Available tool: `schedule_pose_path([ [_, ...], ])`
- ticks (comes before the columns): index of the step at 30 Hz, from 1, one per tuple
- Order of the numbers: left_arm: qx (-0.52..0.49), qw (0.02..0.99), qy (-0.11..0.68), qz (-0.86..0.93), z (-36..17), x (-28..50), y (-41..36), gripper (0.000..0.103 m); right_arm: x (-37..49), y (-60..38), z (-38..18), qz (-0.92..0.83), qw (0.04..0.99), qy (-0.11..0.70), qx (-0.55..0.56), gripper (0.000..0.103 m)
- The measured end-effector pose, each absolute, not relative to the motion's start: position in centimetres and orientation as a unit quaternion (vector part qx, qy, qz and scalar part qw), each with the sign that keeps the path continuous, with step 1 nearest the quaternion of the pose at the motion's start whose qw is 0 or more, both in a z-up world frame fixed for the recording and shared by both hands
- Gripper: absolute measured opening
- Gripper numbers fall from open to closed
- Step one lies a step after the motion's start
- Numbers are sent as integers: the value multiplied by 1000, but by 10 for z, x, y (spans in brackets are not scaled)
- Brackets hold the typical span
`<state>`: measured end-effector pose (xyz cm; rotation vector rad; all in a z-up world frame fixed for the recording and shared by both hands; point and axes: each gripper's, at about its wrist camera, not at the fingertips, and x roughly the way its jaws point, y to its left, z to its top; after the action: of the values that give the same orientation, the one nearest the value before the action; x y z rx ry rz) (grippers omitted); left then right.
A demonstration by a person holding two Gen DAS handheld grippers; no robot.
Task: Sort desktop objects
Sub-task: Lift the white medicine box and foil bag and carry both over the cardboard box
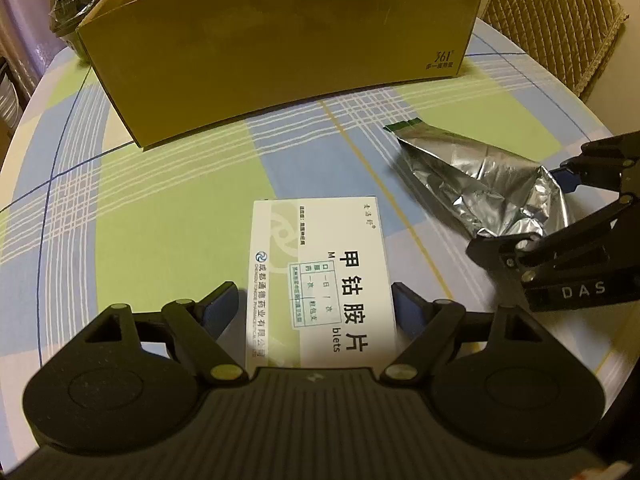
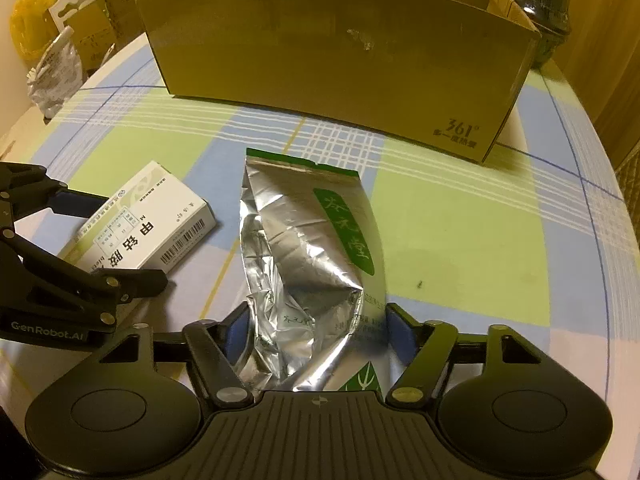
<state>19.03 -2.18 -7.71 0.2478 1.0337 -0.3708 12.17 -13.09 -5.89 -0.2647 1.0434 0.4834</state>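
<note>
with my left gripper (image 1: 316,304) spread wide around the medicine box (image 1: 320,276) and my right gripper (image 2: 316,320) open astride the foil pouch (image 2: 304,264), both flat before the cardboard box (image 2: 336,60), closing may crumple the slippery foil loose.
</note>
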Motion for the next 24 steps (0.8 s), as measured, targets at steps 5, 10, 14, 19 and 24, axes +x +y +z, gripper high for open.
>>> schedule_pose_path([
  [5,117,845,492,-173,-79,191,-22,79,122,-132,-57,226,834,489,-119,55],
  [10,113,845,493,-174,-80,192,-22,78,121,-133,-55,227,837,485,-116,51],
  [14,109,844,493,-177,-78,192,-22,68,123,-134,-53,229,837,485,-107,50],
  [19,114,845,493,-172,-77,192,-23,68,124,-136,-52,230,839,485,-93,48],
  [24,112,853,482,-168,-69,190,-22,68,125,-139,-47,228,844,479,-77,48],
])
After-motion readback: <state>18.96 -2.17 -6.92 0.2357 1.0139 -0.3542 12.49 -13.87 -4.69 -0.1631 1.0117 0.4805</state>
